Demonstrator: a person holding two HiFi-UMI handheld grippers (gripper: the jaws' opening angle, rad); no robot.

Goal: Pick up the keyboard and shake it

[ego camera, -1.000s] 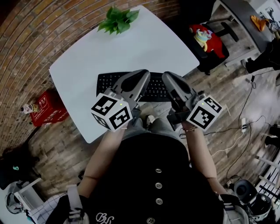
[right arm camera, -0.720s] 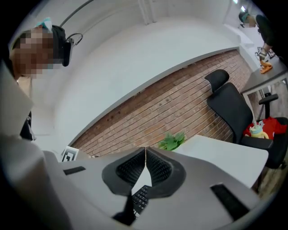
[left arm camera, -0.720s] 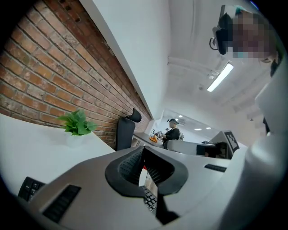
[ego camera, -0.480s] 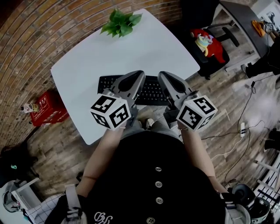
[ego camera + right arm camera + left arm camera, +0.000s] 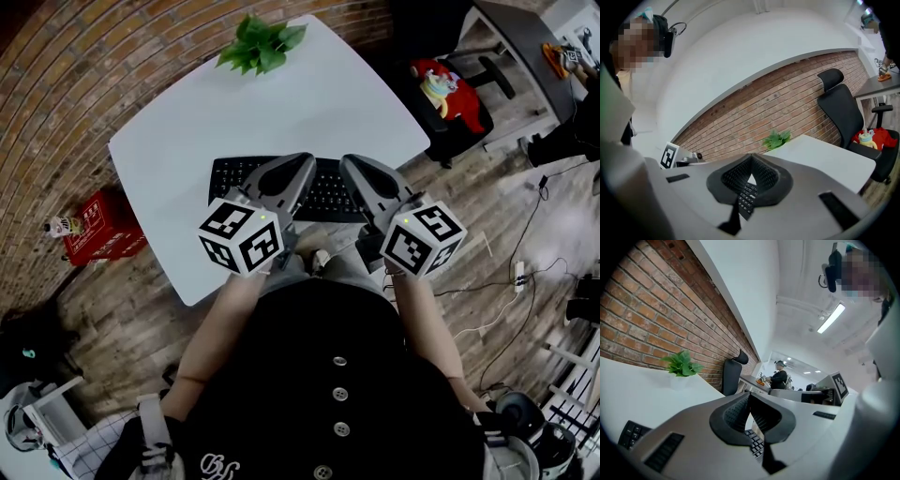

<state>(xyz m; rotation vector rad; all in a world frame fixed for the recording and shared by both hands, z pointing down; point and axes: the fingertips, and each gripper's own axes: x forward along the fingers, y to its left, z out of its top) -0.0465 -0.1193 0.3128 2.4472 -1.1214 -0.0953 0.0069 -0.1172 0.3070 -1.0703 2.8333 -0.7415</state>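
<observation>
A black keyboard (image 5: 328, 194) lies flat on the white table (image 5: 178, 141), close to its near edge. Both grippers hover just above it, side by side, with nothing in them. My left gripper (image 5: 306, 161) is shut over the keyboard's left half, and my right gripper (image 5: 351, 163) is shut over its right half. In the left gripper view the jaws of the left gripper (image 5: 749, 395) meet at the tips, and keyboard keys (image 5: 755, 445) show below them. The right gripper (image 5: 751, 157) looks the same, with keys (image 5: 746, 195) under its closed tips.
A potted green plant (image 5: 262, 42) stands at the table's far edge. A black office chair (image 5: 450, 112) holding a red toy is beyond the right corner. A red crate (image 5: 98, 230) sits on the wooden floor at the left, and cables (image 5: 520, 272) at the right.
Both grippers stay over the keyboard with almost no movement. The right gripper's cube has drawn slightly in toward the left one.
</observation>
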